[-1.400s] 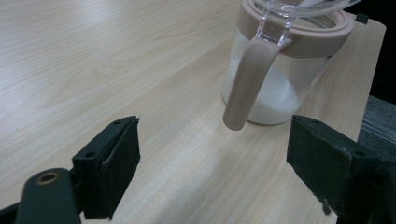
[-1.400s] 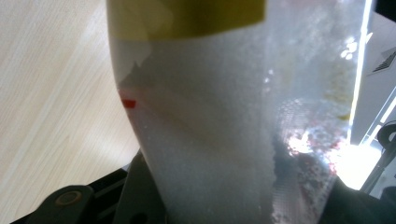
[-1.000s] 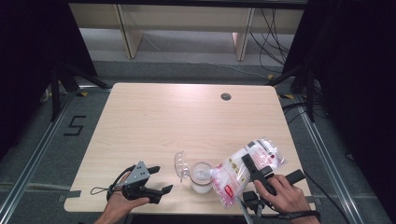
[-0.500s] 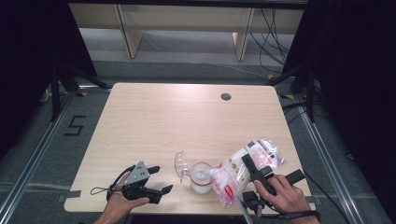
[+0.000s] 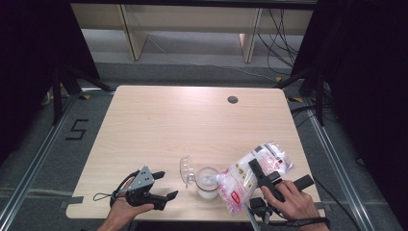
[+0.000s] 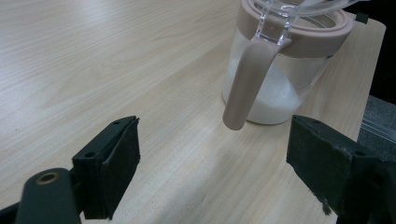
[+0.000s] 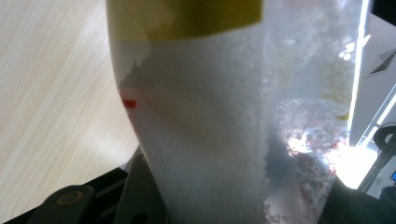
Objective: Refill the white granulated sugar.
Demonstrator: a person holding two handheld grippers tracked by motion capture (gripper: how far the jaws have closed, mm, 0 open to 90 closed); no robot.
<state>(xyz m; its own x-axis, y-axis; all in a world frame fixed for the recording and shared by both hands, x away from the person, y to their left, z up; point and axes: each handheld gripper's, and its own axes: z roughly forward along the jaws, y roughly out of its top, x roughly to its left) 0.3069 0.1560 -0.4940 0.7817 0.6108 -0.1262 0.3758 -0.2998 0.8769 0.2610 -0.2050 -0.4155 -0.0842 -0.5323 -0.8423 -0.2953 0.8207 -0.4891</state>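
Observation:
A clear jar [image 5: 207, 183] with a beige rim and hinged lid flipped open stands near the table's front edge, part full of white grains [image 6: 275, 100]. My right gripper [image 5: 260, 174] is shut on a clear plastic bag of white grains [image 5: 252, 174] [image 7: 210, 140], tilted with its lower corner over the jar's mouth. My left gripper [image 5: 161, 186] rests open on the table left of the jar, with its jaws wide apart and nothing between them. The jar's beige latch [image 6: 245, 79] hangs down just ahead of them.
The wooden table [image 5: 192, 125] has a round cable hole [image 5: 233, 99] at the far right. Shelving and cables stand beyond the far edge; floor tape with a "5" [image 5: 77, 129] lies to the left.

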